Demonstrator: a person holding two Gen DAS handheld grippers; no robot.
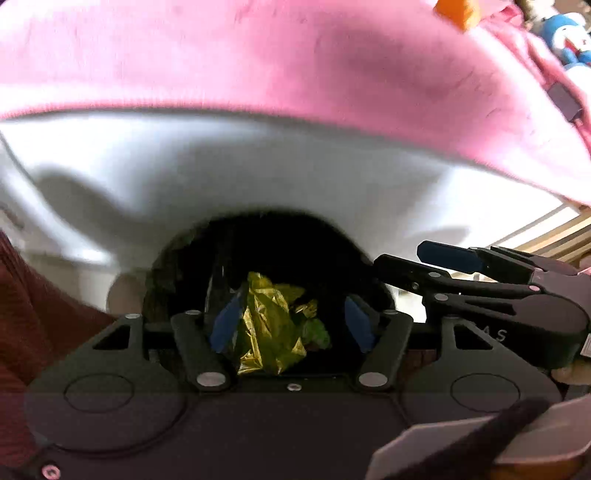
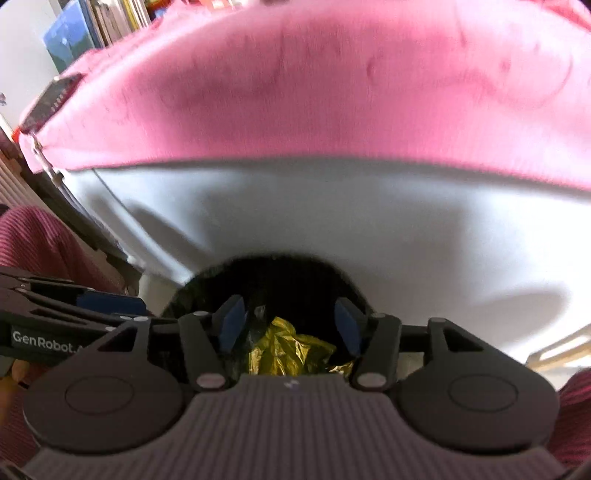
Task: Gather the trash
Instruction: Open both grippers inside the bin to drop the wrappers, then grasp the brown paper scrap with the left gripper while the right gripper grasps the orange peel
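Note:
A crumpled yellow-green foil wrapper lies down inside a black-lined trash bin. In the left wrist view my left gripper hovers over the bin mouth, open, its blue pads wide apart and the wrapper showing between them, closer to the left pad. My right gripper comes in from the right beside it. In the right wrist view the right gripper is also open above the bin, with the wrapper below and nothing held. The left gripper shows at the left edge.
Behind the bin rises a white surface topped by a pink blanket. A dark red striped sleeve is at the left. Books stand far left, a blue toy far right, and a wooden frame is at the right.

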